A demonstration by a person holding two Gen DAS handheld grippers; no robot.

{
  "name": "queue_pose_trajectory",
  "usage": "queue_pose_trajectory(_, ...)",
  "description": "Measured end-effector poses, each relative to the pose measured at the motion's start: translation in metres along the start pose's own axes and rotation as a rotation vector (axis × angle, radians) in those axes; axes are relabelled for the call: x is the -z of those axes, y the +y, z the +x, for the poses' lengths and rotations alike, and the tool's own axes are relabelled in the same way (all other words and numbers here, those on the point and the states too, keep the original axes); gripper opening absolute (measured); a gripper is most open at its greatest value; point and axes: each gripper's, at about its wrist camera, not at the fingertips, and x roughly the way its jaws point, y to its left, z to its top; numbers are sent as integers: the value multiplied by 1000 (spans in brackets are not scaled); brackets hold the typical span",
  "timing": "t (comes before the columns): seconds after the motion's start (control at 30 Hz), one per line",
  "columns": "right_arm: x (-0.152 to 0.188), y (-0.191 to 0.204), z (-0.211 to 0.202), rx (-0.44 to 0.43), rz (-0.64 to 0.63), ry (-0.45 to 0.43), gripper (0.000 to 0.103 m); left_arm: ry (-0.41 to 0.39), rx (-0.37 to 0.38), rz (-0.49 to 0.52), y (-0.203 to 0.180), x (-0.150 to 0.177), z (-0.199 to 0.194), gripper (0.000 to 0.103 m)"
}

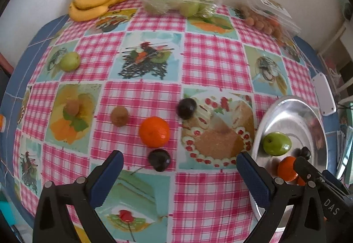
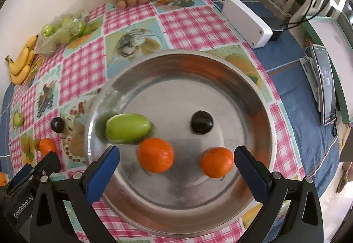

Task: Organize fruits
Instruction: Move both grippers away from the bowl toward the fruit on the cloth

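Note:
A round metal tray [image 2: 220, 71] holds a green fruit [image 2: 126, 128], two oranges [image 2: 156, 154] [image 2: 217, 162] and a dark plum [image 2: 201, 122]. My right gripper [image 2: 176, 161] is open and empty above the tray's near part. My left gripper [image 1: 179, 165] is open and empty over the tablecloth. Just ahead of it lie a dark plum [image 1: 158, 159], an orange [image 1: 154, 132], a second plum [image 1: 187, 108] and a kiwi [image 1: 119, 116]. Another kiwi [image 1: 72, 106] and a green fruit [image 1: 70, 61] lie further left. The tray [image 1: 308, 110] shows at the right in the left wrist view.
Bananas [image 1: 97, 0], a clear box of green fruits [image 1: 176, 1] and an open box of small brown fruits [image 1: 264, 20] stand along the far wall. A white device [image 2: 247, 22] and a phone [image 2: 326, 88] lie right of the tray.

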Motion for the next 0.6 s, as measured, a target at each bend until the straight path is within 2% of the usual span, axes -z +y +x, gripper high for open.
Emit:
queue_pose_trajectory(0.17,1,21,-3,-11,-43,-3,103,-10,-1,-65,26,-5,-5,103)
queue_pose_trajectory(0.37,3,50,-9,-30,-104,-20,103,-49,-52,-123,60,-12,-15,103)
queue_pose_trajectory(0.6,12,95,-12,-55,-191,-20,103,-54,-60,-212,104,-16,-20,103)
